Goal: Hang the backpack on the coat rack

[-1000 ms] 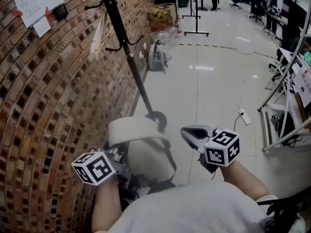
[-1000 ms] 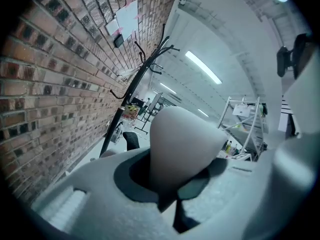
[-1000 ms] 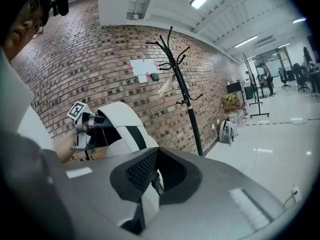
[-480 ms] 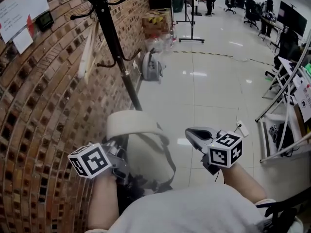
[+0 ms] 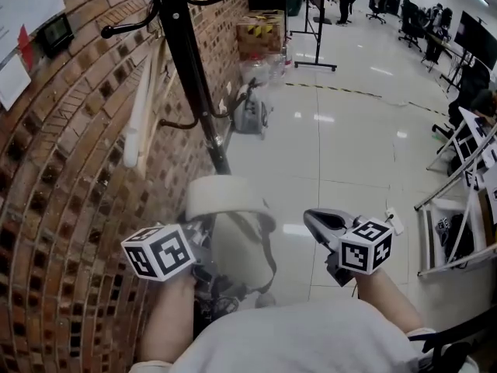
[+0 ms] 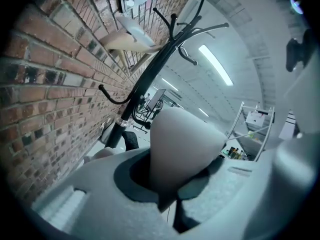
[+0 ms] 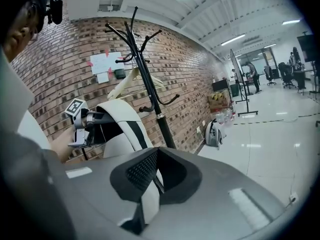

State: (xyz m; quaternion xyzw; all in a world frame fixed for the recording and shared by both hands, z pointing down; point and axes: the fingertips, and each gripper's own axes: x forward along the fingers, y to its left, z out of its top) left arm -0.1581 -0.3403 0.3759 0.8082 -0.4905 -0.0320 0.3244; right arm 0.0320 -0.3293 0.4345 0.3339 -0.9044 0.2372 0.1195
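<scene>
You have closed on the coat rack (image 5: 192, 61) in the last second. Its round foot, which showed on the floor beyond the backpack (image 5: 237, 243) a moment ago, is now hidden behind the bag, and the pole rises just ahead of your left gripper (image 5: 200, 239) and slightly to its right. That gripper stays clamped on the top of the backpack, with the pale fabric pinched between its jaws and the body and dark straps hanging below it. Your right gripper (image 5: 317, 221) rides level with it on the far side of the bag. Its jaws are drawn together to a thin slit and grip nothing that I can see. The carry looks nearly done, and the lift is what remains. The lower hook (image 5: 182, 123) sits above and ahead of the left gripper, and the upper hooks are higher still, so the bag probably has to rise a good way before a loop can go over one. What looks like a pale hanger (image 5: 141, 111) already hangs on the wall side of the pole, between it and the brick wall (image 5: 62, 177), so that side may be the crowded one.
</scene>
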